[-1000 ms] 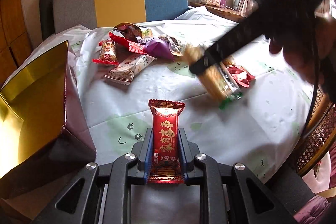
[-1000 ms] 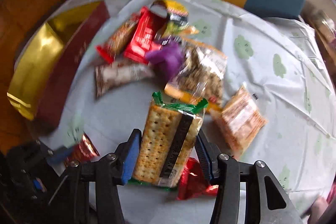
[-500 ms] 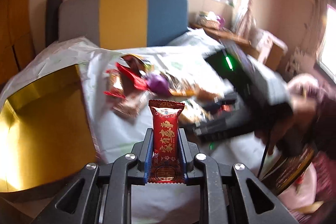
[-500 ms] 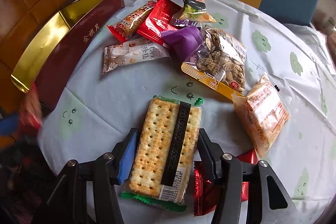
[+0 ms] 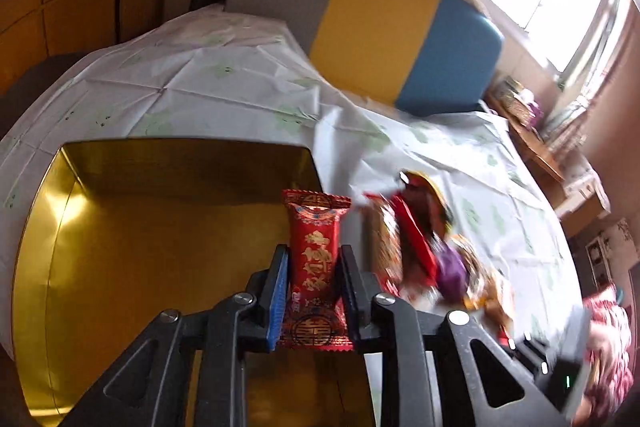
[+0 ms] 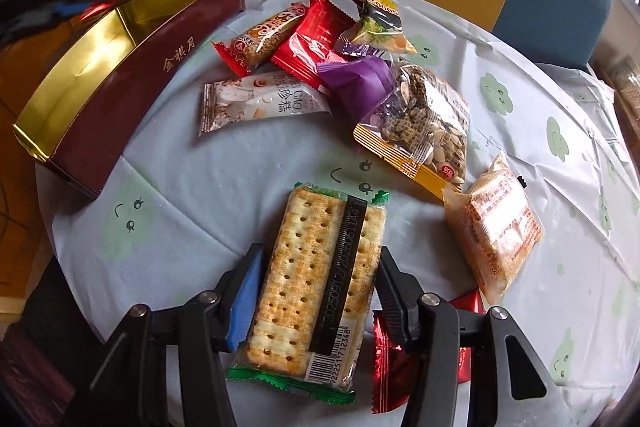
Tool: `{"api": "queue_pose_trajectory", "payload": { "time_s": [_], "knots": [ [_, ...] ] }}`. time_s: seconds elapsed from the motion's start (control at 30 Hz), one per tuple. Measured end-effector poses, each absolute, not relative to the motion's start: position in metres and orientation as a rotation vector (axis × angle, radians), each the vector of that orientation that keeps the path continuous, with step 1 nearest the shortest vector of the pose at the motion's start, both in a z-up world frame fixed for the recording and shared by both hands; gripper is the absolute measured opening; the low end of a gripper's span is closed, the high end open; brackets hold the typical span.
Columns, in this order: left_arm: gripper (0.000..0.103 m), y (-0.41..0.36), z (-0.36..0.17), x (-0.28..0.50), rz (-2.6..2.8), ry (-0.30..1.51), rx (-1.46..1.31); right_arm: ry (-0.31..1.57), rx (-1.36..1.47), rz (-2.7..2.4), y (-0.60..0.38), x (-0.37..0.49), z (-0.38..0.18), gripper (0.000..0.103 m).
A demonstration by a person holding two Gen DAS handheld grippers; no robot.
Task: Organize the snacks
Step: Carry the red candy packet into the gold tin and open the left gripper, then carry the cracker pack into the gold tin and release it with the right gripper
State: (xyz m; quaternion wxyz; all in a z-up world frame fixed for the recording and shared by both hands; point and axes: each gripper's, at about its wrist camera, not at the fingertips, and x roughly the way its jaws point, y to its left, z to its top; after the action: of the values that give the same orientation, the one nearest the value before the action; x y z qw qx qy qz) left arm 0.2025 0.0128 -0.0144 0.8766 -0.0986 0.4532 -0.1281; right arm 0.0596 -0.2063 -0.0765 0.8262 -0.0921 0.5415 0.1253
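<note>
My left gripper (image 5: 313, 259) is shut on a small red snack packet with gold characters (image 5: 314, 259) and holds it over the right edge of the open gold-lined box (image 5: 132, 251). My right gripper (image 6: 318, 267) is shut on a clear pack of crackers (image 6: 316, 275) above the table's near side. The box, maroon outside (image 6: 120, 99), lies at the table's left in the right wrist view. The left gripper (image 6: 60, 3) shows blurred above the box there.
A heap of loose snacks lies mid-table: a seed bag (image 6: 424, 123), a purple packet (image 6: 356, 79), a red packet (image 6: 312, 43), a white bar (image 6: 260, 103), an orange packet (image 6: 492, 227). A red foil packet (image 6: 388, 363) lies under my right gripper. A striped sofa (image 5: 380, 27) stands behind.
My left gripper has swung left with the red packet, from over the tablecloth to over the gold box. My right gripper has steadied with the cracker pack, drawn slightly back from the heap.
</note>
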Motion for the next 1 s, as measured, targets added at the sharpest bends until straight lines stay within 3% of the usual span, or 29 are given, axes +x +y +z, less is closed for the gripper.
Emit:
{"api": "queue_pose_trajectory", "payload": {
  "time_s": [0.03, 0.1, 1.0],
  "knots": [
    [0.035, 0.014, -0.014, 0.213, -0.253, 0.947, -0.21, 1.151, -0.194, 0.267, -0.209, 0.064, -0.08, 0.055],
    [0.038, 0.017, -0.017, 0.229, -0.221, 0.964, -0.23, 1.152, -0.189, 0.268, -0.212, 0.068, -0.082, 0.055],
    [0.038, 0.034, -0.035, 0.081, -0.074, 0.87, -0.074, 1.102, -0.212, 0.212, -0.207, 0.059, -0.08, 0.053]
  ]
}}
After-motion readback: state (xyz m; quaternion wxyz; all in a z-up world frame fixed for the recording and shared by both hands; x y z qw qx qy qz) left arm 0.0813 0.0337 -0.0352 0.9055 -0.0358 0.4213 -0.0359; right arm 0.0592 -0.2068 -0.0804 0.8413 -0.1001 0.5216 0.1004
